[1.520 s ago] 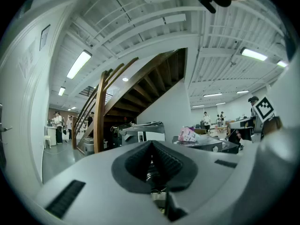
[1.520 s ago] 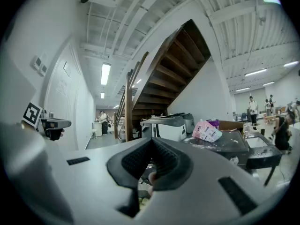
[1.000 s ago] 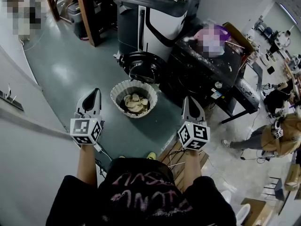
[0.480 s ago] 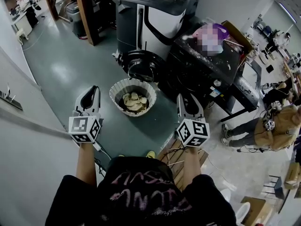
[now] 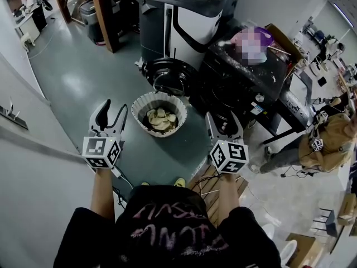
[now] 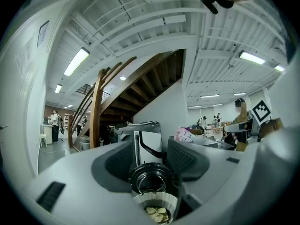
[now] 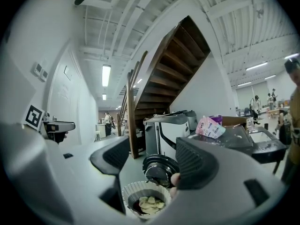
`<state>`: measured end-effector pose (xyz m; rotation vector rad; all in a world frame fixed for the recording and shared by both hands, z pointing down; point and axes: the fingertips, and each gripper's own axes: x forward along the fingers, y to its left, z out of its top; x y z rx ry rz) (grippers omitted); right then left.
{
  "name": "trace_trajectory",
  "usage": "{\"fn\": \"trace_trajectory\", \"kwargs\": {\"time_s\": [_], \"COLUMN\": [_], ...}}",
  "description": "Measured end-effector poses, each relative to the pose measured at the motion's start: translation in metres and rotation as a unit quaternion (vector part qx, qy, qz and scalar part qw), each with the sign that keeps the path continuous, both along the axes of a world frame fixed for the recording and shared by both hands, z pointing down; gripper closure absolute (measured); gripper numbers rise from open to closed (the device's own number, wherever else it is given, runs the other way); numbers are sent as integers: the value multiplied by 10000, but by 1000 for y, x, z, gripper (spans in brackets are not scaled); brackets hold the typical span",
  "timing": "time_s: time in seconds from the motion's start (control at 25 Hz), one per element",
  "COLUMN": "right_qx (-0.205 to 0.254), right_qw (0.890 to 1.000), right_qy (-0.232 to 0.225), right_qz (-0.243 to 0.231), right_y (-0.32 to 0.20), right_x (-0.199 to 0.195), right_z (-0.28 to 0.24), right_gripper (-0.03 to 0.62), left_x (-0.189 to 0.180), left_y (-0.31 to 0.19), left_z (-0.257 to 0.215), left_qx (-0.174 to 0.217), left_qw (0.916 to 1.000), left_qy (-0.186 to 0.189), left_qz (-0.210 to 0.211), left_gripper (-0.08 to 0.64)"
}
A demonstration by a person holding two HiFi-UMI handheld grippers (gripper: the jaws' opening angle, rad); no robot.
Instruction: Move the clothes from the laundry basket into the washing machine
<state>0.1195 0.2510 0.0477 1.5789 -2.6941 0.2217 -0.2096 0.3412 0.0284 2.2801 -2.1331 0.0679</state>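
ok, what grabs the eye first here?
The white laundry basket of pale clothes sits mid-floor, right in front of the washing machine and its round door. Flanking it, the left claw and right claw have just been opening, nothing between their jaws.

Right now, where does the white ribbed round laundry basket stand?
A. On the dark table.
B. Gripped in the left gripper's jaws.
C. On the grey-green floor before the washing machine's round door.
C: the laundry basket stands on the floor, just in front of the washing machine's round black door.
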Motion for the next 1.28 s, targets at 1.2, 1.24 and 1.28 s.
{"fn": "trace_trajectory", "kwargs": {"time_s": [1.2, 1.24, 1.28], "right_qx": [-367, -394, -407], "right_qw": [9978, 9976, 9975], "right_qy": [-27, -23, -16], "right_qz": [-544, -568, -572], "right_y": [-46, -49, -51], "right_x": [31, 29, 27], "right_z": [36, 39, 41], "right_gripper": [259, 259, 259], "left_x": [48, 46, 44], "left_y": [-20, -23, -25], "left_z": [27, 30, 31], "left_qx": [-351, -369, -381], "left_qw": [9984, 9982, 9981], "left_qy": [103, 125, 137], "left_qz": [-441, -460, -468], "left_gripper": [299, 299, 299]}}
